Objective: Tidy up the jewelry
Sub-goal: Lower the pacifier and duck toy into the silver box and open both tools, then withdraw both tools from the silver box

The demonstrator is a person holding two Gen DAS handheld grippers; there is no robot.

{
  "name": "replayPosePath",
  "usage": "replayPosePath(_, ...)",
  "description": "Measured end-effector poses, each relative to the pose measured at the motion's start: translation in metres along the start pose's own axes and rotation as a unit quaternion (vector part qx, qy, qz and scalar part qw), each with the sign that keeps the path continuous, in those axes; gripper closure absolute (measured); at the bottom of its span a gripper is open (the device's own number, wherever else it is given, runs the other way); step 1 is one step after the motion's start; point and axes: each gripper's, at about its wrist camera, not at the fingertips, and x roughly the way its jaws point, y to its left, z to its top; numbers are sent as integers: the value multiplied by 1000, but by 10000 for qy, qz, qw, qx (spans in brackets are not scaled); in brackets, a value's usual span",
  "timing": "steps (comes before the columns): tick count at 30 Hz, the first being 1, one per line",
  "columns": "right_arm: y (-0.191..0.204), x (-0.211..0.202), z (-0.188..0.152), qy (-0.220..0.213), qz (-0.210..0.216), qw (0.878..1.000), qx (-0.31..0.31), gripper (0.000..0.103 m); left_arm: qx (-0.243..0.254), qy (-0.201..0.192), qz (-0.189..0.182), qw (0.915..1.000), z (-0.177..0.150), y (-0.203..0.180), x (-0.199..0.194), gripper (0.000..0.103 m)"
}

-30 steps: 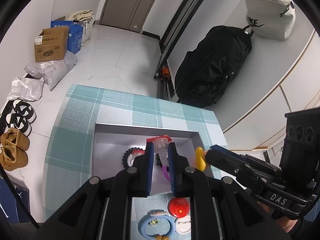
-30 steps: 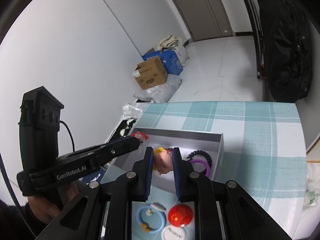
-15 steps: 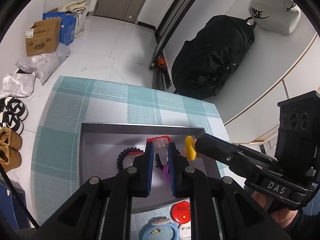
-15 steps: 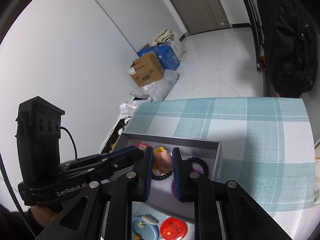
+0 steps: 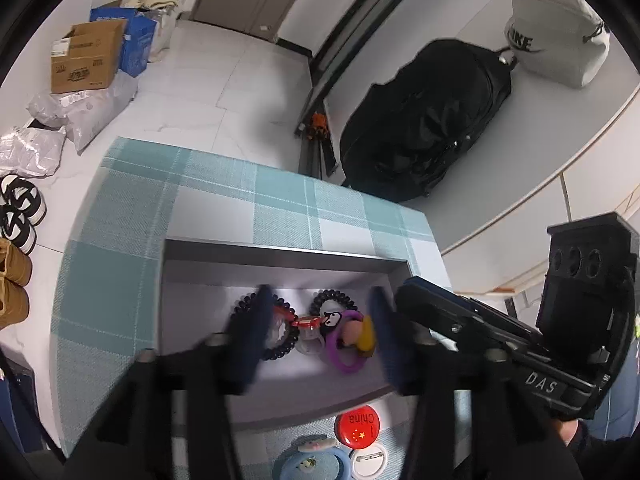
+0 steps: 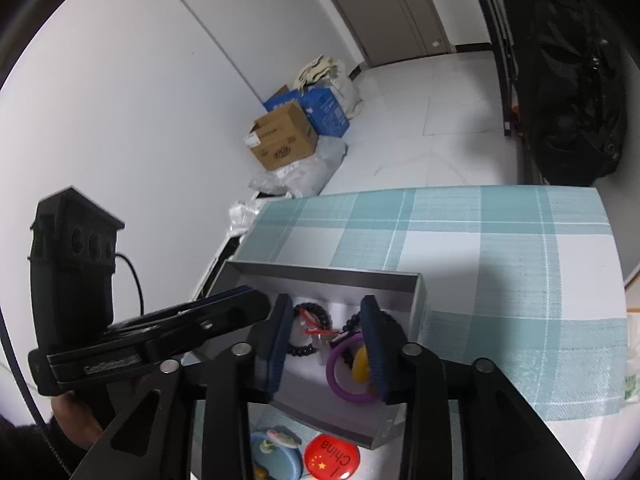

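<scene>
I hold both claws angled down over the shallow grey rectangular box point(image 5: 280, 256) on the teal-and-white checked worktop point(image 5: 120, 240).

1. Left claw point(image 5: 320, 336): its jaws have just been opening and now stand well apart, nothing between the pads. Its blue fingers point(image 5: 256, 332) are motion-blurred.
2. Right claw point(image 6: 324, 340): its jaws have just been opening too; they stand partly apart and grip nothing. The items below lie free on the box floor.
3. Box contents, left wrist view: a black coiled hair tie point(image 5: 280, 340) at the left; a second black coiled hair tie point(image 5: 332, 304) further back; a small clear piece with a red rim point(image 5: 310, 330) between them; a purple plastic ring point(image 5: 344, 356) lying flat at the right; a small doll-head charm with yellow hair point(image 5: 358, 334) lying over the ring, face toward the left, hair toward the right claw.
4. The box's long axis runs left to right across the left wrist view.
5. In front of the box on the worktop: a round red badge point(image 5: 357, 426) printed "China" with yellow stars, the word upside down in the left wrist view; a light blue ring point(image 5: 312, 464); a white round badge back point(image 5: 369, 462) with its pin visible.
6. Readable markings: "DAS" on the right claw's body; "NIKE" on the white bag point(image 5: 556, 36); the left claw's label is blurred.
</scene>
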Motion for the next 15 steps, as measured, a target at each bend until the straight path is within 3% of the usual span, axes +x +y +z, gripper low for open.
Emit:
replayPosePath(4,-3,-16,-3,-224,-27,9997,72,47,-72,-71,148,9998,-4,2,-9,51)
replayPosePath(15,3,-53,-15,-596,5,9982,-77,28,140,-475,652,9966,-23,-17,-31,50)
